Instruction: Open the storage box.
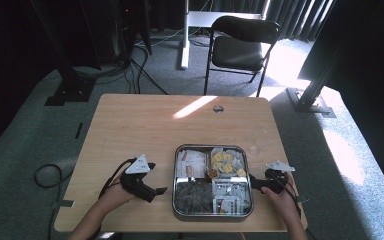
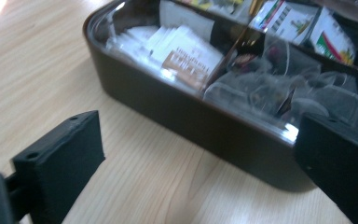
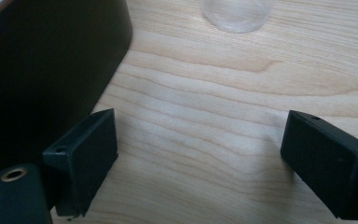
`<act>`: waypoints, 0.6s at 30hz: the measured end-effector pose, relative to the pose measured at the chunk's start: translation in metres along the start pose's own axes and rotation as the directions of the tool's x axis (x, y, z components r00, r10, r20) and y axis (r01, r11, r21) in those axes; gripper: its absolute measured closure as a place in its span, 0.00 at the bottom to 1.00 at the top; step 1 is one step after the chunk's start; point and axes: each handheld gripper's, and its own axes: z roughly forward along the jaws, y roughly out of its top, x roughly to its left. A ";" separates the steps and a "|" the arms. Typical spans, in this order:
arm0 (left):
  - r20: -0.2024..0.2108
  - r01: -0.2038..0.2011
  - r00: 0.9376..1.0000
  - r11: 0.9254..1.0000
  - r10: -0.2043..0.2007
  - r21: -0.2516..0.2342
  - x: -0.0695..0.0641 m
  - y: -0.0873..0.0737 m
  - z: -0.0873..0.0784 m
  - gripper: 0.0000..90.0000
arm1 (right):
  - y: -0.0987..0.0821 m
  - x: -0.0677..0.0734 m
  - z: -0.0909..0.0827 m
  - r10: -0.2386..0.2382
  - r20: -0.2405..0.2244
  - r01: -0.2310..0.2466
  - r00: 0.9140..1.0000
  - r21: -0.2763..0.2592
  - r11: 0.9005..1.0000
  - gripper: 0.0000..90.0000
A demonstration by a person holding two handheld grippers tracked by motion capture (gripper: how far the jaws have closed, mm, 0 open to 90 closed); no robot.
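Observation:
A metal tray (image 1: 176,180) with several compartments sits near the table's front edge. It holds white sachets (image 1: 190,160), yellow packets (image 1: 227,162), dark wrapped pieces (image 1: 192,196) and pale packets (image 1: 230,195). My left gripper (image 1: 156,179) lies just left of the tray, open, with nothing between its jaws. In the left gripper view the left gripper (image 2: 200,158) faces the tray's dark wall (image 2: 177,112), with the white sachets (image 2: 177,46) behind it. My right gripper (image 1: 255,181) rests at the tray's right edge. The right gripper (image 3: 205,158) is open over bare wood, with the tray's side (image 3: 51,60) to its left.
A small clear round piece (image 1: 254,149) lies on the wood right of the tray's far corner, and the same clear piece (image 3: 237,14) sits ahead of the right jaws. A black folding chair (image 1: 240,47) stands beyond the table. Cables trail on the floor at left.

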 end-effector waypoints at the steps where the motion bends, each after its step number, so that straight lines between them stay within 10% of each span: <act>1: 0.006 -0.006 1.000 1.000 0.006 0.000 -0.001 0.003 0.001 0.03 | 0.000 0.000 0.000 0.000 0.000 0.000 1.000 0.000 1.000 0.11; 18: 0.035 -0.075 0.997 0.997 0.075 0.002 -0.013 0.032 0.023 0.03 | 0.000 0.000 0.000 0.000 0.000 0.000 1.000 0.000 1.000 0.11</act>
